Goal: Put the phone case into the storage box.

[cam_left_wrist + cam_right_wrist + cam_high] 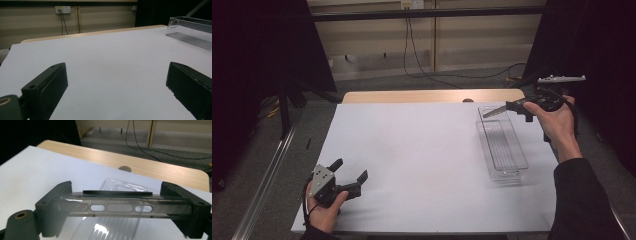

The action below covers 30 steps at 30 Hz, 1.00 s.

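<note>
My right gripper (523, 107) hovers above the far end of a long clear plastic tray (502, 145). It is shut on a flat smoky translucent strip (494, 111), which pokes out leftward over the tray. In the right gripper view the strip (120, 208) has three slot holes and spans both jaws of the gripper (122, 207), with a thin dark edge along its top and the clear tray (117, 225) below it. My left gripper (349, 174) rests near the front left corner of the white sheet (412, 150), open and holding nothing. Its jaws (117, 82) stand wide apart over bare sheet.
The white sheet covers a wooden table (432, 95), bare along the far edge, with a round grommet (468, 100) there. The clear tray (192, 32) lies at the right side. Cables (412, 50) hang down the back wall to the floor. A metal rail (267, 170) runs at left.
</note>
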Each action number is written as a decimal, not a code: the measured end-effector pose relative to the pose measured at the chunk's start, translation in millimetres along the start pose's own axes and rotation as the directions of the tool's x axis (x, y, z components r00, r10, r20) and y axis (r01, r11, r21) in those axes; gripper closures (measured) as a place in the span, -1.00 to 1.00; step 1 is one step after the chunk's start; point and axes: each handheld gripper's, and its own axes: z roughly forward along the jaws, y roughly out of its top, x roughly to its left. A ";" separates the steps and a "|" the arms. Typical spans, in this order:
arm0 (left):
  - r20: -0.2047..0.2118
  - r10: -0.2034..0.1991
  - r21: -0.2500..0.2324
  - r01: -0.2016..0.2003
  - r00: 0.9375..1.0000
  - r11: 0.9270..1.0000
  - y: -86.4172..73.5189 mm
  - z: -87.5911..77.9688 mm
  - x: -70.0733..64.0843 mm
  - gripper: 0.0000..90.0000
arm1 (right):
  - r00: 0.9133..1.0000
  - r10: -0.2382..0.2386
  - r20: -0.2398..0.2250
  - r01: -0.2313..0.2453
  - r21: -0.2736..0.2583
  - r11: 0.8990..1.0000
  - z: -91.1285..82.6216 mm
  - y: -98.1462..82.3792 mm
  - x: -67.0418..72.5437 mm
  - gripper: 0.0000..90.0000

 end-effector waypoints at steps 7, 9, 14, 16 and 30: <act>-0.003 0.001 0.002 -0.001 1.000 1.000 0.2 -1.5 -0.3 -0.92 | 1.000 -0.004 0.025 0.003 0.053 0.999 13.5 -1.2 -1.0 -0.74; -0.002 0.002 0.003 -0.002 1.000 1.000 0.2 -1.2 -0.9 -0.92 | 1.000 -0.001 0.031 -0.001 0.062 0.998 18.4 -2.0 -0.5 -0.74; -0.006 0.000 0.007 0.000 1.000 1.000 0.5 -1.8 0.5 -0.91 | 0.998 -0.019 0.067 0.013 0.085 0.996 27.8 -3.7 0.3 -0.74; -0.009 -0.005 0.007 0.005 1.000 1.000 0.2 -1.8 0.8 -0.91 | 0.997 -0.023 0.077 0.016 0.093 0.996 31.8 -5.0 0.2 -0.74; -0.023 -0.007 0.012 0.007 1.000 1.000 -0.3 -1.8 1.3 -0.91 | 0.989 0.014 0.146 -0.026 0.085 0.996 53.7 -9.5 4.3 -0.74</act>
